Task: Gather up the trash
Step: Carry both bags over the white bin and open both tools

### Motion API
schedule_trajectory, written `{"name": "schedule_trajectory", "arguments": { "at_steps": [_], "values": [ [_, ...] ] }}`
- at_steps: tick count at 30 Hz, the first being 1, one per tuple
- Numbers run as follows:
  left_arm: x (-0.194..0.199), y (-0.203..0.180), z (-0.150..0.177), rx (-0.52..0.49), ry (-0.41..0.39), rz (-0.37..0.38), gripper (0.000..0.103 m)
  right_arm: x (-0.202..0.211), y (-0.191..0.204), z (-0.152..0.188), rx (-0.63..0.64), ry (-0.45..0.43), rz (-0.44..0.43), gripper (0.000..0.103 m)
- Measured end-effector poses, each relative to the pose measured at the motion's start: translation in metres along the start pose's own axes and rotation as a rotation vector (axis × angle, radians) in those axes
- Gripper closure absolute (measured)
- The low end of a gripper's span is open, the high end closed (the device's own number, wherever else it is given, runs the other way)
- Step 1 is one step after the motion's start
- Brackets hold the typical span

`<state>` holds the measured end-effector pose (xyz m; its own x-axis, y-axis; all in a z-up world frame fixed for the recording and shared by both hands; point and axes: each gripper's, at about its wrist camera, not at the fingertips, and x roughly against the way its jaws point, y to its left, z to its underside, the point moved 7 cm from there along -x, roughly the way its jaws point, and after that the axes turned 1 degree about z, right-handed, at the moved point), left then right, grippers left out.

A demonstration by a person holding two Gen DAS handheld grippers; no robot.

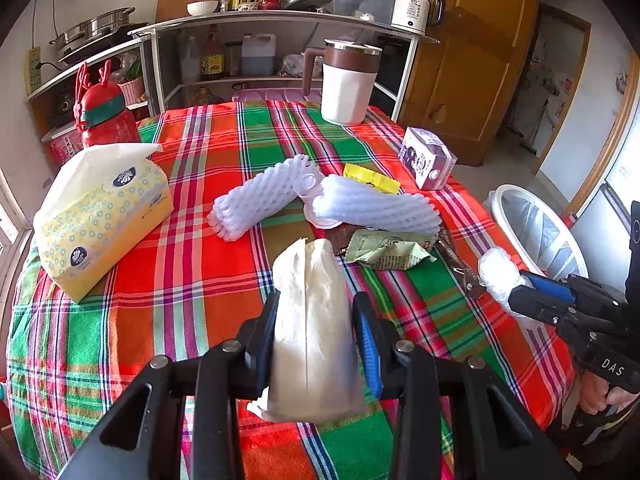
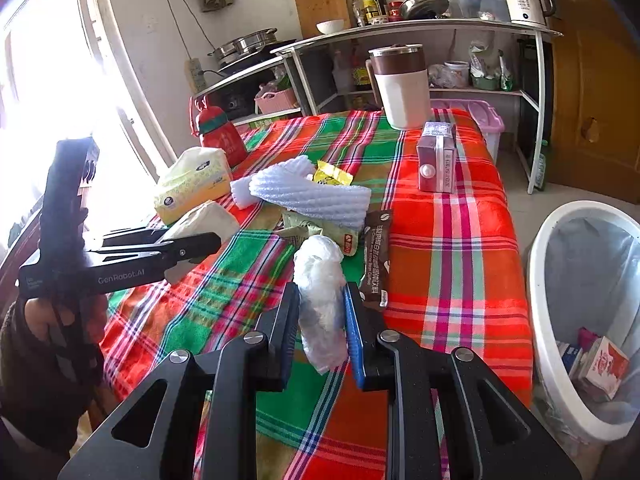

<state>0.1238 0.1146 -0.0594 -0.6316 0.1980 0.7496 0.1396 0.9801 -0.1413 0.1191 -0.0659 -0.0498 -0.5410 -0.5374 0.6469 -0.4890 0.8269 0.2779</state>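
Trash is what we are gripping in both tools: our left hand-held gripper [image 1: 316, 320] is clamping a crumpled white tissue wad [image 1: 310, 332] between its pads, and our right hand-held gripper [image 2: 322, 320] is pinching a scrunched clear plastic bag [image 2: 322, 300]. Both pieces are hanging above the plaid cloth of the table [image 1: 192, 280]. In the left wrist view more litter is lying at twelve o'clock from the wad: two white foam nets [image 1: 320, 200], a green wrapper [image 1: 386, 252] and a yellow packet [image 1: 370, 178]. In the right wrist view a brown sachet [image 2: 376, 256] is lying at one o'clock, just beside the bag, and a white bin [image 2: 540, 320] lined with plastic is standing off the table at three o'clock, holding cartons.
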Motion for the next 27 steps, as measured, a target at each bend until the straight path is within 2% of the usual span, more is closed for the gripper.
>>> {"name": "schedule_trajectory", "arguments": {
  "at_steps": [14,19,27],
  "values": [
    [0.014,-0.066,-0.021,-0.072,-0.051,0.078,0.065,0.045,-0.034,-0.012,-0.070,-0.108,0.072,0.080],
    [0.011,-0.099,-0.032,-0.109,-0.068,0.116,0.065,0.062,-0.058,-0.012,-0.102,-0.137,0.125,0.080],
    [-0.004,-0.167,-0.046,-0.169,-0.067,0.222,0.065,0.090,-0.110,-0.007,-0.180,-0.170,0.221,0.080]
  ]
}}
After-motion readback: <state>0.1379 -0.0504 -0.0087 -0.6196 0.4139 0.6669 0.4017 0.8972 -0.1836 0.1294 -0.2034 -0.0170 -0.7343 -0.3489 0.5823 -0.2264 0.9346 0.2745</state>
